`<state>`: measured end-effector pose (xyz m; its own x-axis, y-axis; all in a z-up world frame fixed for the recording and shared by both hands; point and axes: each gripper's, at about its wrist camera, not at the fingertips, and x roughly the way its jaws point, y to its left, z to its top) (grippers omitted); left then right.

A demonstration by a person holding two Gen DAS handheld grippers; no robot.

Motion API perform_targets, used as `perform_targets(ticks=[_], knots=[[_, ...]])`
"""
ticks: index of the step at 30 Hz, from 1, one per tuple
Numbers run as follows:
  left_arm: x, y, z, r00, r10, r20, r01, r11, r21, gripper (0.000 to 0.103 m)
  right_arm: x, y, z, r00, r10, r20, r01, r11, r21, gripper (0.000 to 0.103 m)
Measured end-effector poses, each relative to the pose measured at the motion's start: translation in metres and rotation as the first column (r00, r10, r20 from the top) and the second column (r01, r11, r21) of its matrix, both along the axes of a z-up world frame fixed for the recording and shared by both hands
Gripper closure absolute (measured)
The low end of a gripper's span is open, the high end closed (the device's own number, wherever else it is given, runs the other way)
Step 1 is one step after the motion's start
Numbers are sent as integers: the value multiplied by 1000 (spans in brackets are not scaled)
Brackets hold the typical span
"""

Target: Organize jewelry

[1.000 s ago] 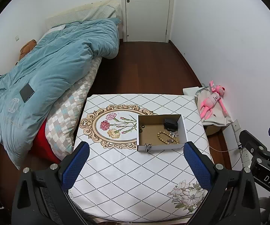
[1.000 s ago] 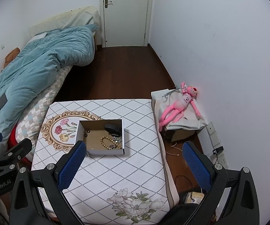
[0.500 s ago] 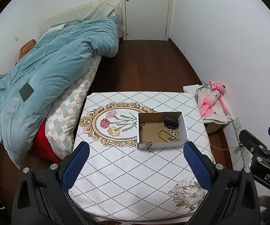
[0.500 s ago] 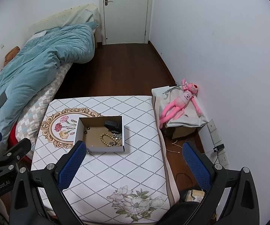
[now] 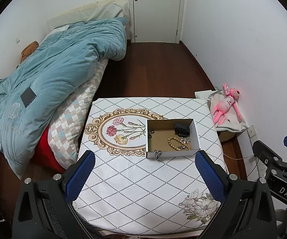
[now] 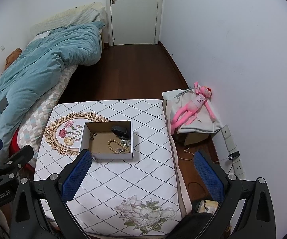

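The small table [image 5: 135, 181] has a white cloth with a black diamond pattern, a gold oval with flowers near its left edge, and pale flowers at its near right corner. An open cardboard box [image 5: 173, 155] sits on it toward the far right part. A little silver piece of jewelry [image 5: 157, 154] lies on the cloth, touching the box's near wall.

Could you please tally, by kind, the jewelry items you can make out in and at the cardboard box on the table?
Beaded bracelet: 1
Small dark rings: 2
Black case: 1
Silver tangled pieces: 1 cluster, count within unclear
Silver piece on the box front wall: 1
Total: 6
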<state>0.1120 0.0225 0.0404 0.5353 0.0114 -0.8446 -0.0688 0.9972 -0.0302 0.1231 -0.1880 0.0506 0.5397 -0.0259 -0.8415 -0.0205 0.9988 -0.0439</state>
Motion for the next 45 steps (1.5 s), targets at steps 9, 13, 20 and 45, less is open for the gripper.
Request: perform_targets(ticks=[9, 13, 20, 45], knots=[[0, 0, 0, 1000, -1, -1, 1, 1000, 2, 1, 1, 2, -1, 1000, 6, -10, -6, 1000, -1, 0], [-1, 0, -1, 1000, -1, -1, 1, 1000, 2, 1, 1, 2, -1, 1000, 8, -13, -8, 1000, -1, 0], [-1, 0, -2, 1000, -2, -3, 2, 1000, 0, 1, 1, 3, -2, 1000, 11, -17, -11, 1000, -1, 0], [-4, 1, -7, 1000, 8, -5, -8, 1000, -2, 1, 1, 4, -5, 999, 21, -32, -21, 1000, -3, 0]])
